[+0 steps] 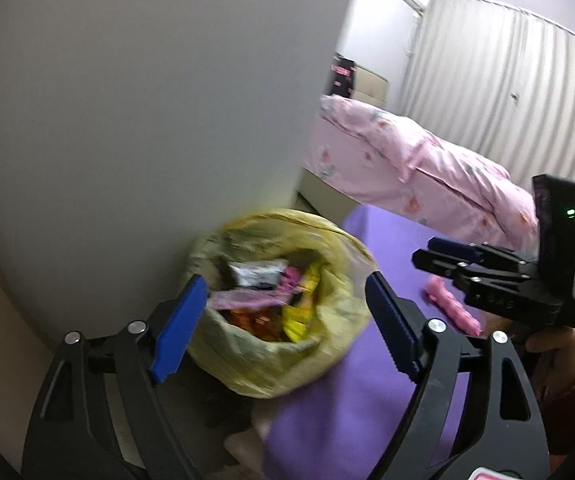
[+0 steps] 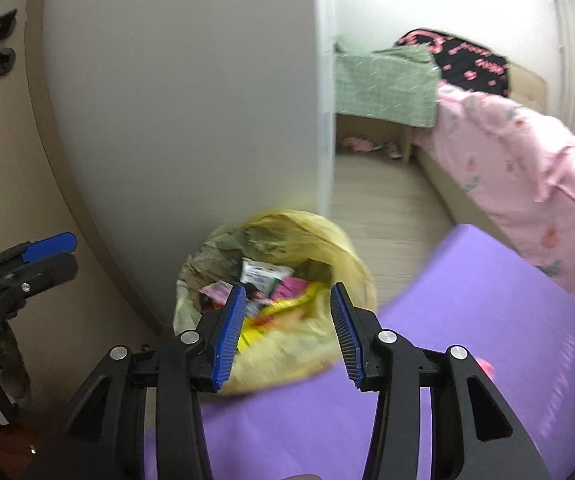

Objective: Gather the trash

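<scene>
grippers both hold nothing: left gripper (image 1: 283, 320) is wide open, right gripper (image 2: 287, 332) partly open. yellow trash bag (image 2: 343, 268), full of wrappers, sits just past them by the wall, touching the purple mat (image 2: 467, 312).

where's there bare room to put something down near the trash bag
Free: the purple mat between the bag and the pink bedding, and the wood floor between wall and bed. Crowded: the bag's mouth, full of wrappers, and the mat by the pink wrapper below the right gripper.
</scene>
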`<state>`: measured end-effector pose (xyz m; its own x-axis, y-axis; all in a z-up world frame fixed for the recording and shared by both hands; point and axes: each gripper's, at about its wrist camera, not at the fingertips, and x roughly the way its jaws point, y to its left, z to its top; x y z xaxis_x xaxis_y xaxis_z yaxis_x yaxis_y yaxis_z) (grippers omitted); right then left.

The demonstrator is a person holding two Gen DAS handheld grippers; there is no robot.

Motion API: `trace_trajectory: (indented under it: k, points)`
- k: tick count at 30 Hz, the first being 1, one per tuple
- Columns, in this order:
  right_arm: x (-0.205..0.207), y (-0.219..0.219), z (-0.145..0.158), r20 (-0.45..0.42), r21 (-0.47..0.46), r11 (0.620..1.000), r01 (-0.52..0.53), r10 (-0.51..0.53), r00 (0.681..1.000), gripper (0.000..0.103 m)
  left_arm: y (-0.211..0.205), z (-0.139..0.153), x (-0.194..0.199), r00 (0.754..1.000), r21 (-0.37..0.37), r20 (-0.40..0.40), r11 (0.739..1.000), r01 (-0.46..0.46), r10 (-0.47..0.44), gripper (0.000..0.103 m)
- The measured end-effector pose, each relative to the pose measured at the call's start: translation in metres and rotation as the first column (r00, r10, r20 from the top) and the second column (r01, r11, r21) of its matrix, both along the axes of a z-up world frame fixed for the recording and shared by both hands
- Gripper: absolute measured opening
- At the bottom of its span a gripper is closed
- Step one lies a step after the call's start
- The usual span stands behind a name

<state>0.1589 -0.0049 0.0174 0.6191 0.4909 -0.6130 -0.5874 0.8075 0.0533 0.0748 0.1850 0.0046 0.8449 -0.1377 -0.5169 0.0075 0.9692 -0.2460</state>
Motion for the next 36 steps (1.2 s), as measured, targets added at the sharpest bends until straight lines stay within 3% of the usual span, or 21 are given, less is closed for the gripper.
trace_trajectory:
  k: [5, 9, 13, 21, 36]
  points:
    - [-0.046, -0.054, 0.011, 0.021, 0.024, 0.993, 0.112, -0.112, 0.993, 0.047, -0.053, 0.000, -0.014, 0.997, 0.028, -0.004, 0.997, 0.076, -0.076, 0.088]
    - [-0.089, -0.096, 0.006, 0.003, 0.052, 0.974, 0.221, -0.221, 0.975, 0.050, -0.098, -0.005, -0.029, 0.991, 0.090, -0.014, 0.987, 0.136, -0.135, 0.088]
    - [-0.126, -0.117, -0.002, 0.048, 0.036, 0.945, 0.325, -0.326, 0.944, 0.050, -0.125, -0.008, -0.039, 0.988, 0.149, -0.021, 0.977, 0.155, -0.154, 0.088]
    - [-0.163, -0.131, -0.022, 0.035, 0.106, 0.899, 0.426, -0.431, 0.902, 0.050, -0.140, 0.002, -0.053, 0.997, 0.253, 0.012, 0.965, 0.073, -0.079, 0.088]
    - [-0.171, -0.138, -0.025, 0.035, 0.142, 0.884, 0.445, -0.454, 0.890, 0.050, -0.145, 0.008, -0.062, 0.994, 0.266, 0.051, 0.960, 0.084, -0.101, 0.088]
